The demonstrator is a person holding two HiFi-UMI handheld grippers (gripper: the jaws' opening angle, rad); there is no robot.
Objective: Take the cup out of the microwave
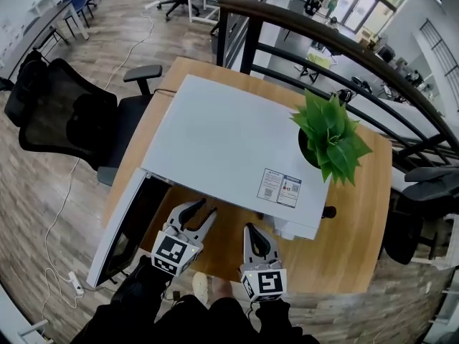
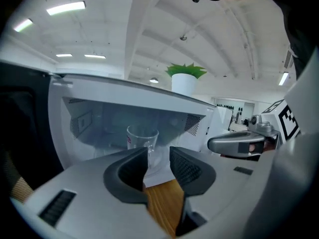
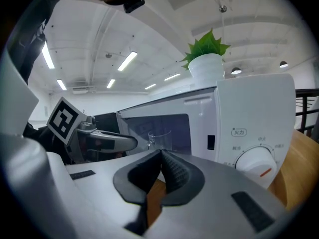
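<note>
Inside microwave (image 1: 222, 142), I see cup (image 2: 141, 137) standing upright. Door (image 1: 118, 235) swung open left. My left gripper (image 2: 158, 156) released, cup beyond its jaws; right gripper (image 3: 160, 156) clenched, empty. Plant (image 1: 331, 136) atop microwave, chair (image 1: 68, 117) beside worktop (image 1: 358, 235).

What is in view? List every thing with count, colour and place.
microwave: 1, white, on the table, door swung open to the left
cup: 1, clear, inside the microwave
plant: 1, green in a white pot, at the microwave's right rear corner
table: 1, wood, under the microwave
chairs: several, black, around the table
railing: 1, black, behind the table
power strip: 1, white, on the floor at lower left
left gripper: 1, grey, in front of the open microwave, jaws apart and empty, cup beyond them
right gripper: 1, grey, beside the left one, jaws together, empty
</note>
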